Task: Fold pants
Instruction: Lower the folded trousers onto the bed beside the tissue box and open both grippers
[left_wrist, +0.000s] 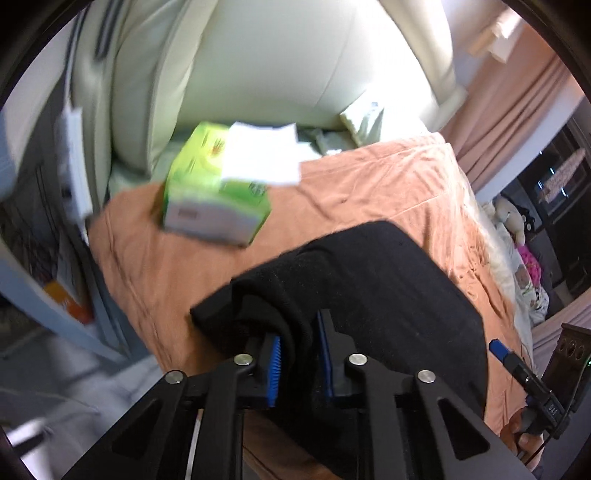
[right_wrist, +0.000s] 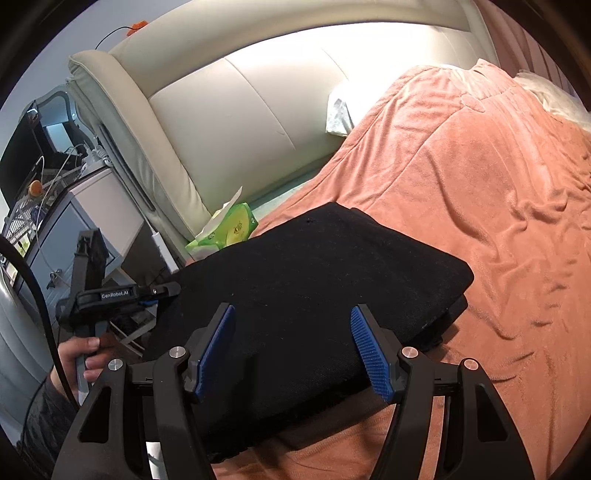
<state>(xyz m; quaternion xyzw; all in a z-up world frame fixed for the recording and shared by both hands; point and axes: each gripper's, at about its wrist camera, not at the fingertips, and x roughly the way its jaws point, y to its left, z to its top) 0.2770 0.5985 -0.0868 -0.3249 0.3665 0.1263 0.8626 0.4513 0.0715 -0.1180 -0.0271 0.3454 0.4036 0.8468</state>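
Between the blue pads of the left claw (left_wrist: 299, 354), in the left wrist view, a bunched fold of the black pants (left_wrist: 369, 280) stands pinched: the jaws are nearly together with cloth filling the gap. The rest of the garment spreads ahead and to the right of that claw as a flat dark slab on the orange blanket (left_wrist: 369, 184) of the bed, a green tissue box (left_wrist: 214, 192) lying well apart beyond it. This view alone shows the grip itself and the thick corner being gathered; motion blur softens the far background.

From the right wrist view, the right claw (right_wrist: 291, 347) hovers with jaws wide apart and nothing pressed between them, the pants (right_wrist: 314, 266) lying directly under and ahead of it. Their long axis appears to run from lower left toward upper right. Only here does the folded stack's far edge show, and the left claw (right_wrist: 162, 290) at the garment's left side, so the left hand looks nearer the working edge.
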